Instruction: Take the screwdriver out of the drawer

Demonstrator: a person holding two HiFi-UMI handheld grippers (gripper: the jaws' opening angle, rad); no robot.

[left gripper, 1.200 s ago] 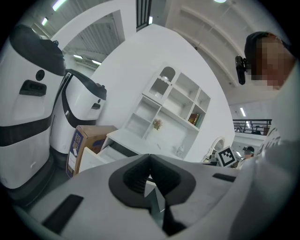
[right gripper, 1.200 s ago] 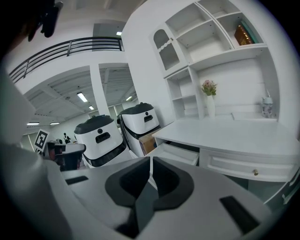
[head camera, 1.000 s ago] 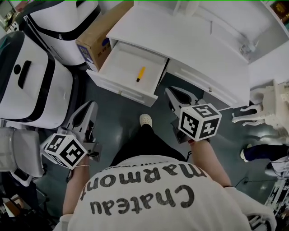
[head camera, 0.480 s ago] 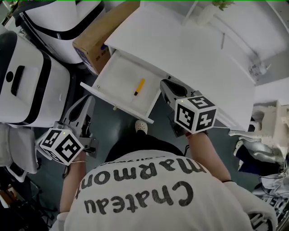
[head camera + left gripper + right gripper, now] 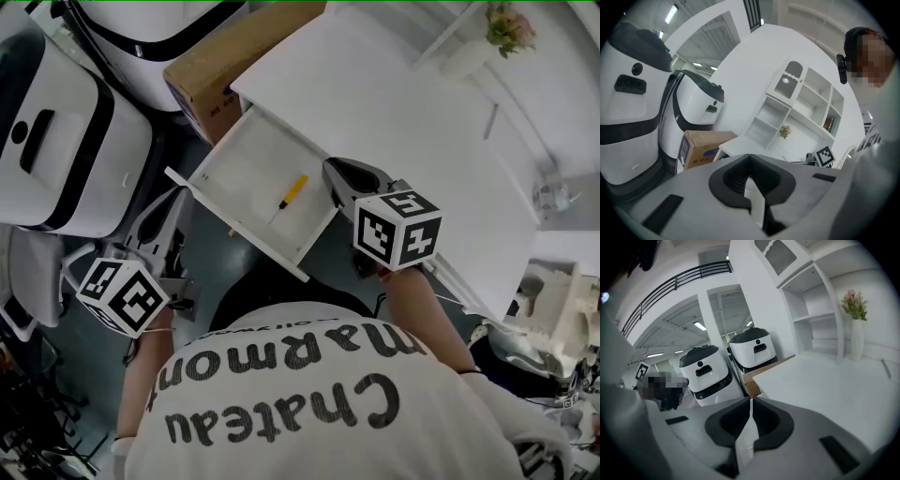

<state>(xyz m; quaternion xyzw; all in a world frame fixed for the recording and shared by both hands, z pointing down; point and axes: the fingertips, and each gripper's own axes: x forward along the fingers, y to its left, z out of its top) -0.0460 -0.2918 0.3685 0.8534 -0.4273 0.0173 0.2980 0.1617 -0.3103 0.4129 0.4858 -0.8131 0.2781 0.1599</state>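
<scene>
The drawer [image 5: 242, 173] stands pulled out from under the white desk [image 5: 394, 103], and the screwdriver [image 5: 292, 192] lies alone on its bare white bottom, set at a slant, yellow handle towards the desk and thin shaft towards the drawer front. The right tongs [image 5: 333, 173] hover at the drawer's right-hand edge, near the screwdriver but not touching it. In the right gripper view their two tips meet, so they are closed with nothing in them. The left tongs [image 5: 176, 195] hang low on the other side, off the drawer's left corner and well apart from the tool. They too are closed and empty, as the left gripper view shows. From where I stand the pick-up has not begun, and this looks like the approach. The right tongs are the better placed of the two. To do it well they should first open wide enough to take the handle. They should then turn so the jaws straddle the yellow part across its length, not along it, and come down steeply enough for the lower tip to get beside the handle. Gripping the handle and not the thin shaft should keep the tool from swivelling. The drawer's side wall is close, so a lift straight up before drawing away would avoid knocking it. The cardboard box [image 5: 234, 61] behind is out of the way.
</scene>
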